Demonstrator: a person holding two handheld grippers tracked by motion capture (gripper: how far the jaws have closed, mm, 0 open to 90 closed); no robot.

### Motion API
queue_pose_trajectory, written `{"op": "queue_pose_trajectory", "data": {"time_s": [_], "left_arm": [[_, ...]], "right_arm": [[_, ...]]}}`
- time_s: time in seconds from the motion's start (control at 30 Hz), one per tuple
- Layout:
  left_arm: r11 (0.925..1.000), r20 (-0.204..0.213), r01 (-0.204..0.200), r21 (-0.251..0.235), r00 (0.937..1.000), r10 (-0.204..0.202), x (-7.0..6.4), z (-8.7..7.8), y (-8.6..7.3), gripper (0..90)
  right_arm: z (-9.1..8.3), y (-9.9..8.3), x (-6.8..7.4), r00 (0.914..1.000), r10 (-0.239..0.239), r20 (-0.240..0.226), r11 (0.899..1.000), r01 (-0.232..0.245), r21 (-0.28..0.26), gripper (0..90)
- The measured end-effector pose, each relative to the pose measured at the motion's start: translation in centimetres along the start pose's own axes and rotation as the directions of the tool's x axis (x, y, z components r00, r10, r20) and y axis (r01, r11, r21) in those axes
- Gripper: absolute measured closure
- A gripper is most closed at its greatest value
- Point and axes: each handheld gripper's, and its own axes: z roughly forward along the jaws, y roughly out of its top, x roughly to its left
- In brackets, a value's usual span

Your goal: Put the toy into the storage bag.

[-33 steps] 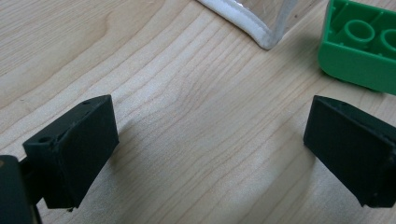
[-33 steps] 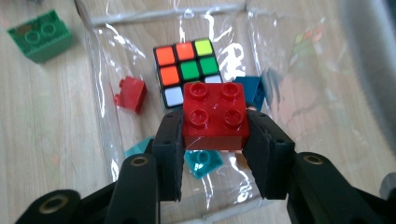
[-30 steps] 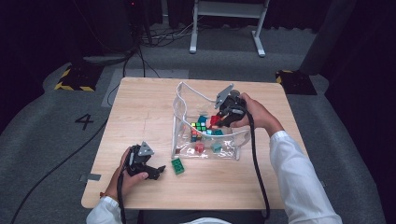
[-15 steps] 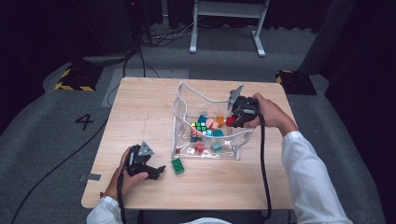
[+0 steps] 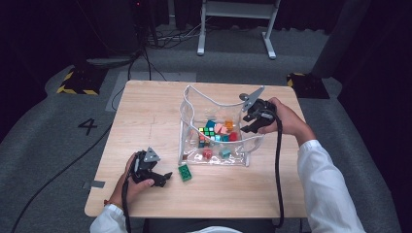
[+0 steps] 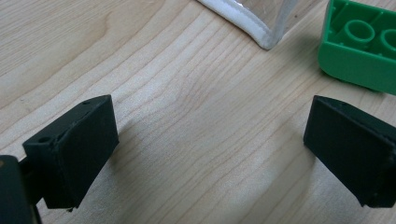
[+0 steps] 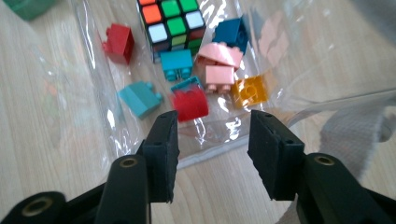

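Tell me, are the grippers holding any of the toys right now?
No, nothing is held. The left gripper is open over bare table beside the green brick. The right gripper is open too, above the clear bag of blocks.

The right gripper (image 7: 212, 140) has its two black jaws parted, with nothing between them but clear plastic and table (image 7: 42, 154). Just beyond the jaw tips lies the clear bag (image 7: 93, 70), its rim crossing under them. Nearest the left jaw is a red brick (image 7: 190, 103); an orange brick (image 7: 250, 91) sits ahead of the right jaw. Farther off are two pink bricks (image 7: 219, 65), teal bricks (image 7: 140, 99), a blue brick (image 7: 232, 31), another red brick (image 7: 119, 43) off to the left, and a cube puzzle (image 7: 172, 21) farthest ahead.
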Motion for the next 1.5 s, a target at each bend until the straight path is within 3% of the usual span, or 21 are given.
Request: {"op": "queue_pose_trajectory", "data": {"time_s": [0.2,0.3,0.43,0.57,0.67,0.77,0.83,0.93,0.97,1.2,1.33,1.4,1.5], "left_arm": [[1.0000,-0.001,0.000,0.000,1.0000,0.000,0.0,0.0,0.0,3.2],[1.0000,0.000,0.000,0.000,1.0000,0.000,0.0,0.0,0.0,3.2],[1.0000,0.000,0.000,0.000,1.0000,0.000,0.0,0.0,0.0,3.2],[1.0000,-0.003,0.004,-0.001,1.0000,-0.004,0.0,0.0,0.0,3.2],[1.0000,-0.002,0.001,0.000,1.0000,-0.001,0.0,0.0,0.0,3.2],[1.0000,0.000,0.001,0.000,1.0000,-0.001,0.0,0.0,0.0,3.2],[1.0000,-0.002,0.002,0.000,1.0000,-0.002,0.0,0.0,0.0,3.2],[1.0000,-0.001,0.000,0.000,1.0000,0.000,0.0,0.0,0.0,3.2],[1.0000,-0.001,0.000,0.000,1.0000,0.000,0.0,0.0,0.0,3.2],[1.0000,-0.001,0.000,0.000,1.0000,0.000,0.0,0.0,0.0,3.2],[1.0000,-0.001,0.000,0.000,1.0000,0.000,0.0,0.0,0.0,3.2],[1.0000,-0.001,0.000,0.000,1.0000,0.000,0.0,0.0,0.0,3.2],[1.0000,-0.002,0.005,-0.001,1.0000,-0.005,0.0,0.0,0.0,3.2]], "right_arm": [[-1.2,-0.6,0.0,0.9992,0.039,-0.007,0.993,-0.039,-0.108,47.1],[-2.1,-1.1,0.1,0.9986,0.050,0.016,0.987,-0.047,-0.151,41.4],[-3.6,-1.9,0.3,0.9954,0.078,0.055,0.972,-0.064,-0.225,35.3],[-5.1,-3.0,0.4,0.9843,0.131,0.118,0.949,-0.091,-0.301,31.7],[-6.1,-4.1,0.3,0.9742,0.182,0.133,0.927,-0.125,-0.353,30.0],[-6.7,-5.1,0.4,0.9667,0.208,0.149,0.917,-0.140,-0.373,28.8],[-7.3,-5.9,0.4,0.9612,0.229,0.154,0.901,-0.150,-0.407,28.8],[-8.1,-7.2,0.6,0.9421,0.297,0.155,0.866,-0.198,-0.459,28.8],[-8.3,-7.6,0.8,0.9391,0.301,0.166,0.861,-0.193,-0.470,28.6],[-9.5,-10.8,2.1,0.9260,0.330,0.183,0.842,-0.202,-0.501,28.2],[-9.0,-12.7,2.7,0.9152,0.340,0.217,0.855,-0.205,-0.476,28.1],[-8.4,-13.6,3.0,0.9155,0.337,0.219,0.860,-0.205,-0.467,28.1],[-7.3,-14.8,3.6,0.9157,0.348,0.201,0.859,-0.225,-0.459,27.9]]}}
